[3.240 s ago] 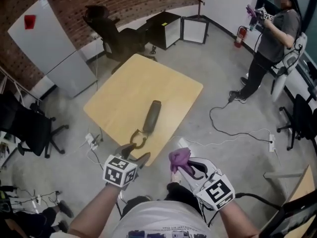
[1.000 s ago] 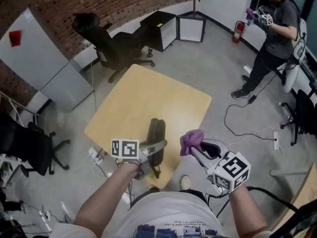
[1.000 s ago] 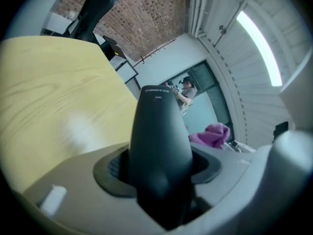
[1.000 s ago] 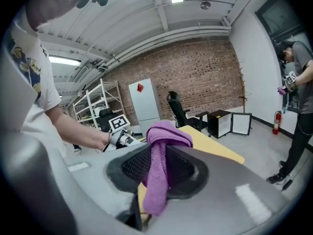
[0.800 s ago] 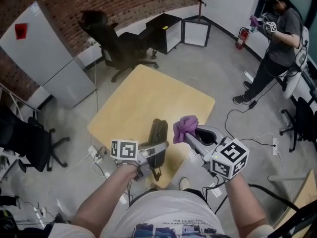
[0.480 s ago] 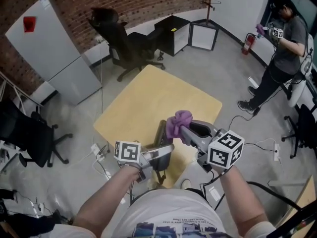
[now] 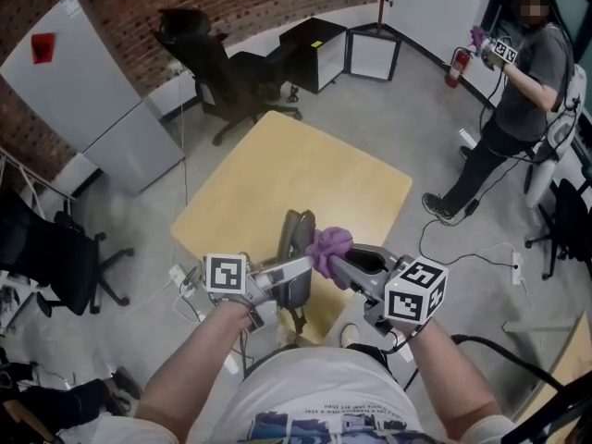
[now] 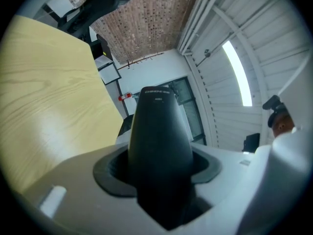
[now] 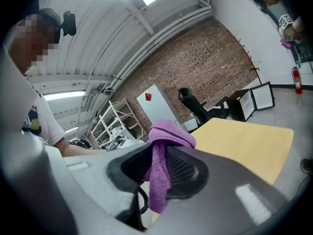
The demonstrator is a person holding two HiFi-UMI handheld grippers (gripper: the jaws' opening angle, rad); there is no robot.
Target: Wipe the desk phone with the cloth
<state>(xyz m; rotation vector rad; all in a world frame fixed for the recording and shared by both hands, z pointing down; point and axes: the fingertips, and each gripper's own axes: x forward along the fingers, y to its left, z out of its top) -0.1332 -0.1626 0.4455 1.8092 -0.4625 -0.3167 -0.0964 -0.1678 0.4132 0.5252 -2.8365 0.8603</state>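
The phone handset (image 7: 294, 240) hangs above the near edge of the wooden surface (image 7: 277, 169), clamped at its near end between the jaws of the left gripper (image 7: 291, 276). The purple cloth (image 7: 326, 244), pinched in the jaws of the right gripper (image 7: 338, 262), is just beside it, perhaps touching. A hard wipe could lever the smooth handset out of that one-ended grip and drop it. The narrow pinch on the cloth may also slip.
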